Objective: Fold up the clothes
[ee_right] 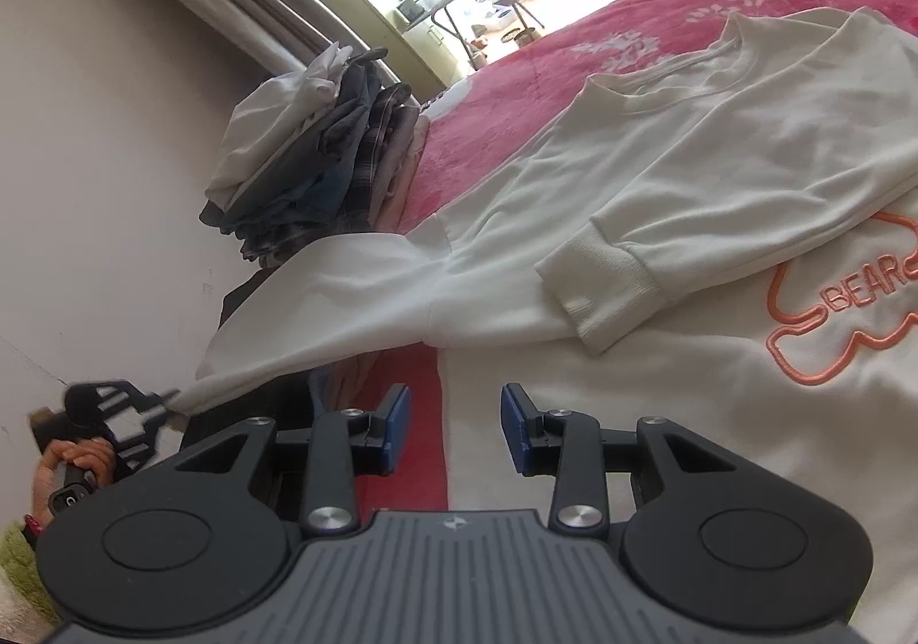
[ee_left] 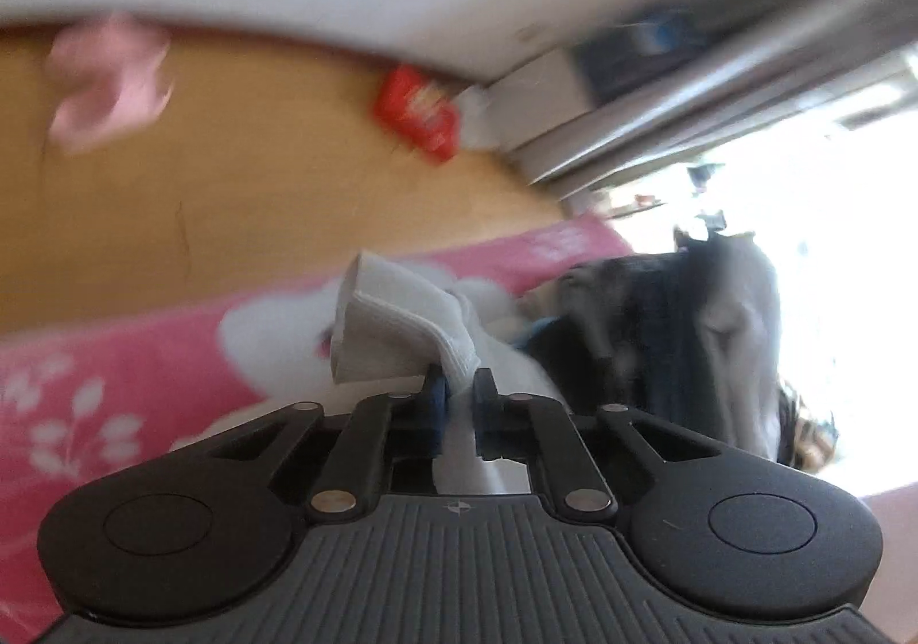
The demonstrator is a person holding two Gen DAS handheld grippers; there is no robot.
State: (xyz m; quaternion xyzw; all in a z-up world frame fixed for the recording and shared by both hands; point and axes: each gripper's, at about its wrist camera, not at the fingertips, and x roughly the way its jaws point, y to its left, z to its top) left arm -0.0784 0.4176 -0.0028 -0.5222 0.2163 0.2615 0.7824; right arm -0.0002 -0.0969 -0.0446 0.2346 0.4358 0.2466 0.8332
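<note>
L wrist view: left gripper (ee_left: 459, 386) is clenched on the ribbed cuff (ee_left: 401, 334) of the white sweatshirt (ee_left: 516, 374); the sleeve end sticks up past the fingertips, so the pinch sits right at the cuff. Taking the pink blanket (ee_left: 115, 357) as landmark: the sweatshirt lies on it, a wooden floor strip (ee_left: 229, 156) runs beyond its far edge, w/ a red box (ee_left: 416, 113) and a pink blurred item (ee_left: 109, 82) out on that floor. A dark clothes stack (ee_left: 660, 323) sits at the blanket's right end. The view is motion-blurred, so fine detail is unclear.

R wrist view: right gripper (ee_right: 456, 426) is released, jaws apart w/ nothing between them, hovering over the sweatshirt (ee_right: 631, 386) body near its side edge, beside a bare strip of blanket (ee_right: 516, 88). One sleeve is already folded across the chest, cuff (ee_right: 602, 288) near the orange BEAR print (ee_right: 860, 317). The other sleeve (ee_right: 344, 300) stretches off the blanket's edge to the left gripper (ee_right: 172, 397), which a hand (ee_right: 69, 466) holds out by the wall (ee_right: 86, 128).

Step, my read: fold the second sleeve in. Best to carry the cuff across parallel to the first sleeve, keep it taut, and use the right claw to pin the shoulder fold. Room: the wall and folded stack (ee_right: 315, 156) crowd that side of the blanket; the far side is open.
</note>
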